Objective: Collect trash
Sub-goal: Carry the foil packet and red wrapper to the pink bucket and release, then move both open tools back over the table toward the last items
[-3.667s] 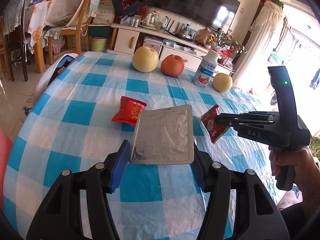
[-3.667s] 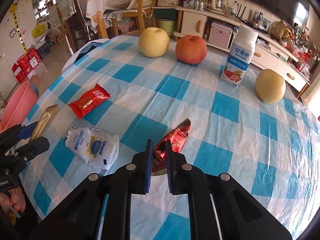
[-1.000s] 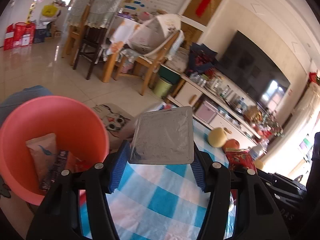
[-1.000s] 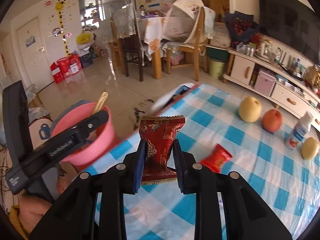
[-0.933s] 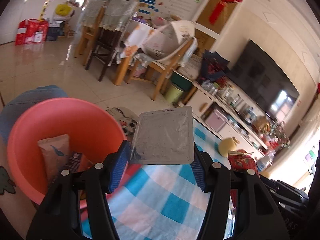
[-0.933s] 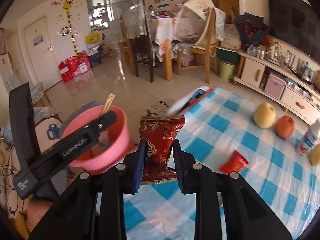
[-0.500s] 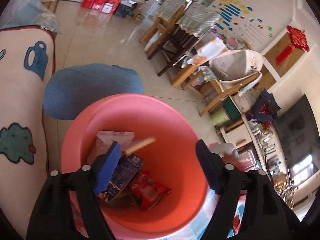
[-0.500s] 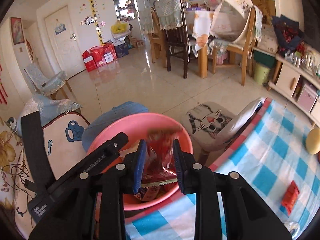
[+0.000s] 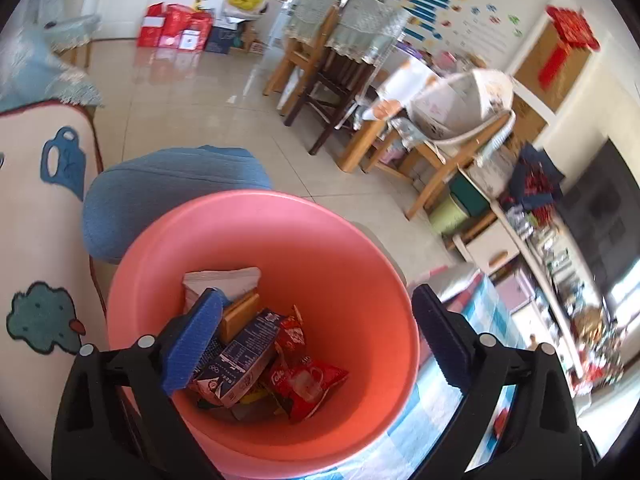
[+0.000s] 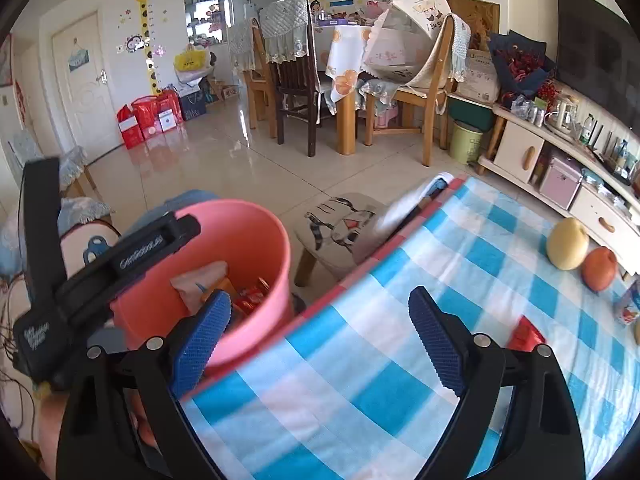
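Left wrist: gripper (image 9: 316, 340) opening, empty, over bin (image 9: 360, 248).

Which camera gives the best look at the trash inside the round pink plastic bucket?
The left wrist view: it looks straight down into the pink bucket, showing the wrappers and carton. The right wrist view sees the bucket from the side, with only a few wrappers visible.

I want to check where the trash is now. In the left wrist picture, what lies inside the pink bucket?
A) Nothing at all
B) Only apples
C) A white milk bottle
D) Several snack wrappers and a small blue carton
D: the pink bucket holds a pile of wrappers, among them a red wrapper, and a small blue carton, seen between the open left gripper fingers.
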### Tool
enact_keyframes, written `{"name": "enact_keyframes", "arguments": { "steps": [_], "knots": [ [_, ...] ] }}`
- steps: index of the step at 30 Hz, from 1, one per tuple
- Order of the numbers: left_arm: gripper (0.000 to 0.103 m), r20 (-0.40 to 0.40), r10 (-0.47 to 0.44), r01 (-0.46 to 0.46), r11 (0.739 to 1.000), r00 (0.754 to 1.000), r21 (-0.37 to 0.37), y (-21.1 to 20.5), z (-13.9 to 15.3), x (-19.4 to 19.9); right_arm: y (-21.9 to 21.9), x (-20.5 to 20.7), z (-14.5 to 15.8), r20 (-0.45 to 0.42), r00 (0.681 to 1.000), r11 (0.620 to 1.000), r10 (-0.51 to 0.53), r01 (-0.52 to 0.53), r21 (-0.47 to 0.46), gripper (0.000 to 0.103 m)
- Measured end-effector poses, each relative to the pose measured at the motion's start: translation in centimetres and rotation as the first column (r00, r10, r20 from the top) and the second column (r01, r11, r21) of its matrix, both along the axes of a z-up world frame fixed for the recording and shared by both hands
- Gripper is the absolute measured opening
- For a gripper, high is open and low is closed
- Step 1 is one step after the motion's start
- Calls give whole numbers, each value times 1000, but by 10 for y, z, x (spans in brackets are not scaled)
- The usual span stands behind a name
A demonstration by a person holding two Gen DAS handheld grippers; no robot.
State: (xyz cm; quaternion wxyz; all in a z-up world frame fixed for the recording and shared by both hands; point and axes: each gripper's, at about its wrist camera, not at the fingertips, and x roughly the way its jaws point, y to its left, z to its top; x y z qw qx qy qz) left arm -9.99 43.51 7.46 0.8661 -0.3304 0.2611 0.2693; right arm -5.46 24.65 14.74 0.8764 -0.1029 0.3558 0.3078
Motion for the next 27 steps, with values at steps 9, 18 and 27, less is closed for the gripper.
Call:
{"name": "enact_keyframes", "arguments": {
  "steps": [9,18,27],
  "knots": [
    [98,-68,-108,119,978,992,174,-50,15,19,-59,-15,1,2,998,996,-68,68,-60,93],
    [98,-121,-183,212,927,976,309,-98,26,31,-105,-27,10,4,993,992,-120,120,-44,94],
    [99,-164,-258,304,866,952,397,-142,29,40,-144,-32,5,-12,987,986,-163,163,-22,94]
  ]
}}
